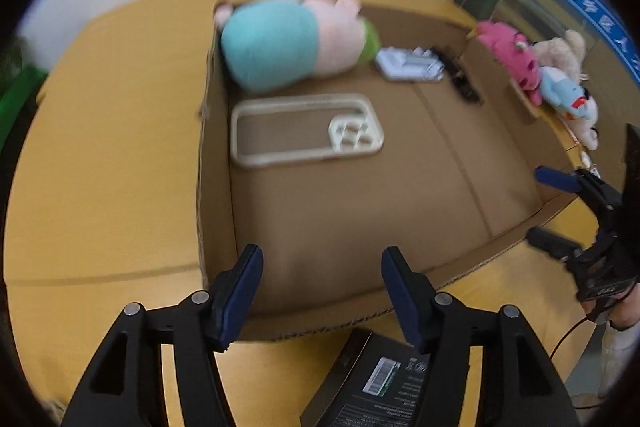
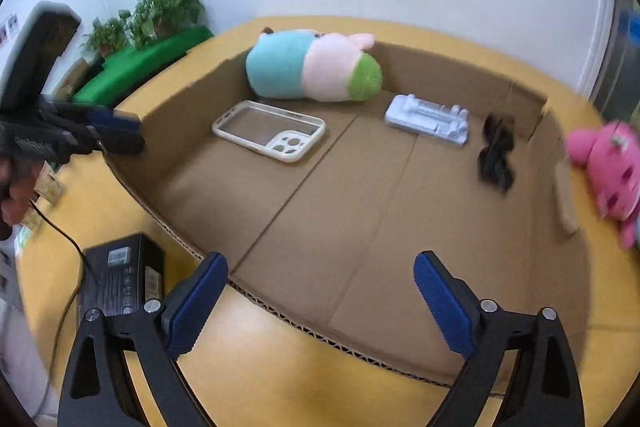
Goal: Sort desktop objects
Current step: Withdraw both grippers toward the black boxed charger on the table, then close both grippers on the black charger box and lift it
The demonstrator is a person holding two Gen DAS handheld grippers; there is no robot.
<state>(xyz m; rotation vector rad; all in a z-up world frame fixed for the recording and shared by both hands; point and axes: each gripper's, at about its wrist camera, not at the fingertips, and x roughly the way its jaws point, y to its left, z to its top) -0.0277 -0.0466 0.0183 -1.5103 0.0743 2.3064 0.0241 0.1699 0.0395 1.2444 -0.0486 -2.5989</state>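
Both hand-held grippers, left [image 1: 322, 291] and right [image 2: 320, 301], are hovering spread and empty; the black box [image 2: 124, 279] on the worktop [image 2: 280, 367] is looking rigid, light, best pinched across its narrow sides.

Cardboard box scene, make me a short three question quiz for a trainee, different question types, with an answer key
1. True or false: the phone case lies inside the cardboard box.
2. Multiple choice: where is the black carton? A) inside the box, B) on the table outside the box's near wall, C) held in the left gripper.
3. Fill in: the big plush toy in the box has a teal body, a pink middle and a ____ end.

Key:
1. True.
2. B. Both the left gripper and the right gripper are open and hold nothing.
3. Green.
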